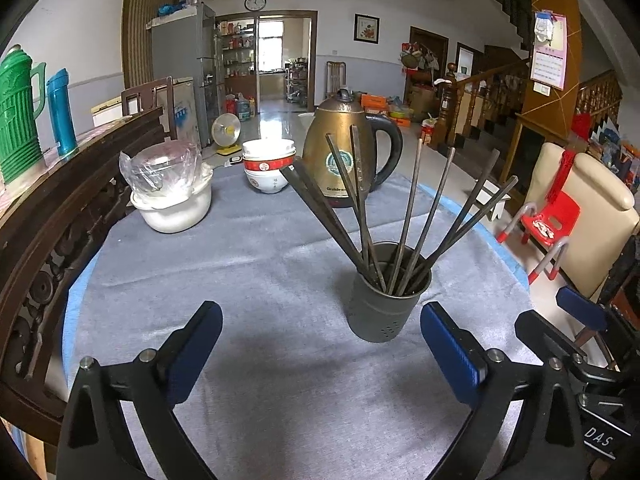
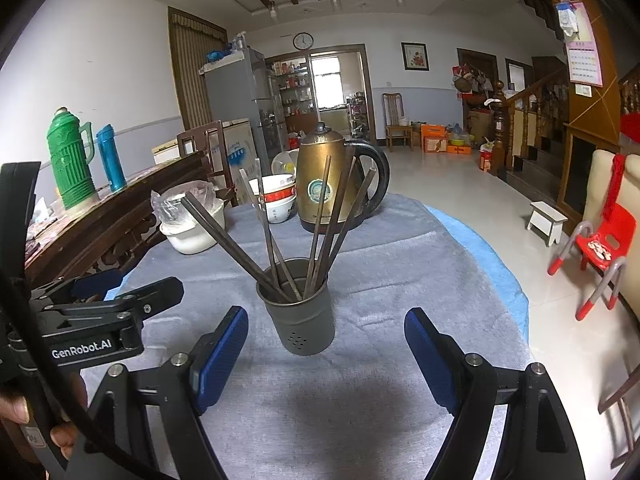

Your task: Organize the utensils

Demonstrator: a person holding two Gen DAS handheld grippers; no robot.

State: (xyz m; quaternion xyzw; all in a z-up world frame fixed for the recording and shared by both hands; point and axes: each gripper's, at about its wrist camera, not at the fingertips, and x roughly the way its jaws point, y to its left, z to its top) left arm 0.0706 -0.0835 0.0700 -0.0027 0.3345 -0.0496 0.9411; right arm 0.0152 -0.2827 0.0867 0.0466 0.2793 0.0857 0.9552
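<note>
A dark grey metal utensil cup [image 1: 386,298] stands on the grey cloth of the table, holding several dark chopsticks [image 1: 410,216] that fan outward. It also shows in the right wrist view [image 2: 302,312] with its chopsticks [image 2: 320,216]. My left gripper [image 1: 322,330] is open and empty, with the cup just ahead and right of centre. My right gripper [image 2: 326,338] is open and empty, with the cup between and just beyond its blue pads [image 2: 222,354]. The left gripper's body shows at the left of the right wrist view [image 2: 100,320].
Behind the cup stand a brass electric kettle [image 1: 346,148], stacked red-and-white bowls [image 1: 268,166] and a white pot covered in plastic [image 1: 172,188]. A dark wooden sideboard [image 1: 52,220] with a green thermos [image 1: 16,112] runs along the left. A red child's chair [image 1: 548,224] is right of the table.
</note>
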